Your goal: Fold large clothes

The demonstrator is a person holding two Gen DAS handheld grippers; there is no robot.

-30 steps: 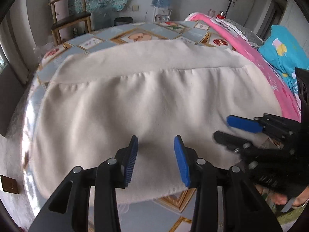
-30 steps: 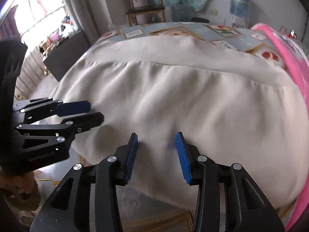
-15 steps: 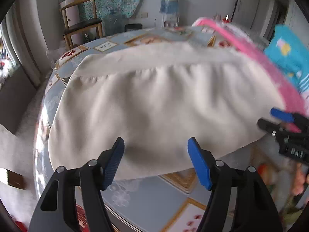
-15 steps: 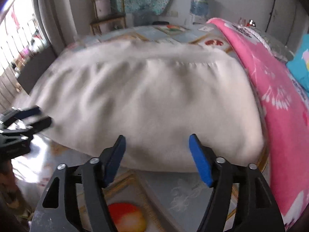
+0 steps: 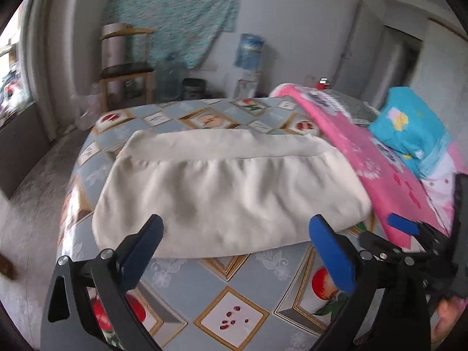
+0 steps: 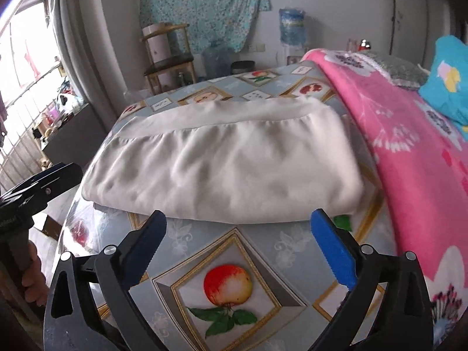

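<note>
both grippers, left (image 5: 235, 247) and right (image 6: 237, 241), have just been opening and hold nothing, clear of the cloth (image 5: 228, 193) (folded flat on the table (image 6: 234, 251)), likely since this fold is laid.

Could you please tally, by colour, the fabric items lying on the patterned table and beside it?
Cream: 1, the folded cream garment
Pink: 1, the pink blanket
Blue: 1, the blue pillow
Total: 3
</note>
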